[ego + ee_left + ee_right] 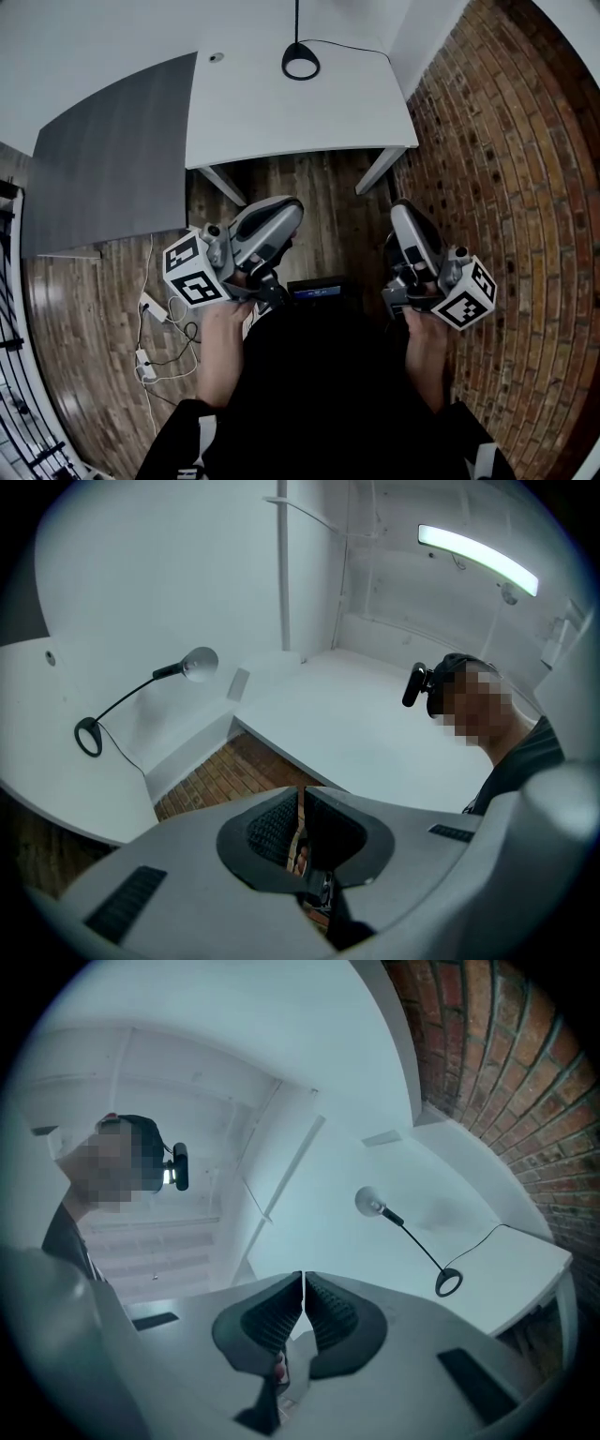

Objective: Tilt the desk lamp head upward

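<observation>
The left gripper [302, 829] has its jaws drawn almost together. Only a thin slit shows between the ribbed pads, and nothing sits in it. The right gripper [302, 1305] has its jaws fully together and is also empty.

In the head view both grippers sit in the lower middle of the frame. The left gripper [289, 212] is held by the left hand [223, 330], and the right gripper [403, 212] by the right hand [427, 330]. Both nose toward the top of the picture, each with its marker cube turned to the outer side.

Above them, at the top centre, stands the white desk [281, 108]. The desk lamp [300, 58] rests on its far edge, well apart from both grippers. From that view only its black ring base and thin stem show.

In the left gripper view the desk lamp [141, 691] is at the left. Its ring base is on the desk, and a slim curved arm rises to the right to a small round head. In the right gripper view the desk lamp [412, 1237] is at centre right, with its head up and to the left of the ring.

A grey panel [112, 164] adjoins the desk at upper left. A brick wall [511, 150] fills the right side, and cables [155, 342] lie on the wooden floor [314, 187] at lower left.
</observation>
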{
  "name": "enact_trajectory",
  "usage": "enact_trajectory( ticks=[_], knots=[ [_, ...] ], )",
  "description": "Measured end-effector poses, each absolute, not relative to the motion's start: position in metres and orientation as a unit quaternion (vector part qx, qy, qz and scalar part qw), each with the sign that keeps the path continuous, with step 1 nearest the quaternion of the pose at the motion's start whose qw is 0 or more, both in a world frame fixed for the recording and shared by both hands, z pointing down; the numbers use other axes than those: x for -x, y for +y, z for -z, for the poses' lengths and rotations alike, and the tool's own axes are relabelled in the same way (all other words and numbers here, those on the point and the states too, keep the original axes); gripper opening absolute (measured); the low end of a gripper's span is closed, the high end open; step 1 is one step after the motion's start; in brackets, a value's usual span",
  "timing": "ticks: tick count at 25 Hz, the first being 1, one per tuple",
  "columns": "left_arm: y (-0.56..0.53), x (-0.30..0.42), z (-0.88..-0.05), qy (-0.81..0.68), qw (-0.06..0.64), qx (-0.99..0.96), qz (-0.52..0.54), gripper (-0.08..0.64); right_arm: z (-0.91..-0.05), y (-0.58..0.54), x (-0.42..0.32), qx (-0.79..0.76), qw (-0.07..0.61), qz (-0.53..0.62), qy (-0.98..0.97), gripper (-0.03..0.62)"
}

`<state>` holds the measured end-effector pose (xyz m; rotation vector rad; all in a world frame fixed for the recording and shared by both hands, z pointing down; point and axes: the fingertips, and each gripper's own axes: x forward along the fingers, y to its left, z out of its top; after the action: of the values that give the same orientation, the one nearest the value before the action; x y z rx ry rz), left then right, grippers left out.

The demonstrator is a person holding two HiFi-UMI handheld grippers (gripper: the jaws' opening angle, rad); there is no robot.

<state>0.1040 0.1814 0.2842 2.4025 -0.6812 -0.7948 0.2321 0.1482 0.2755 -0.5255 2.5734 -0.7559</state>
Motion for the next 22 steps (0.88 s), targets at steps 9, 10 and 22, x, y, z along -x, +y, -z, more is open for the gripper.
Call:
enact_trajectory(
  ticks=[9,10,22],
  knots=[
    [0.176,-0.127,-0.297,-0.254,0.276,-0.886,0.273,0.031,-0.290,0.149,-0.245,0.185,0.197,0.285,0.920,0.014],
    [0.176,-0.129,-0.297,-0.254,0.276,-0.886,0.271,0.031,-0.290,0.150,-0.246,0.185,0.197,0.285,0.920,0.014],
    [0.177,-0.142,-0.305,-0.255,0.288,-0.886,0.260,0.031,-0.296,0.155,-0.254,0.183,0.193,0.292,0.919,0.014]
  ],
)
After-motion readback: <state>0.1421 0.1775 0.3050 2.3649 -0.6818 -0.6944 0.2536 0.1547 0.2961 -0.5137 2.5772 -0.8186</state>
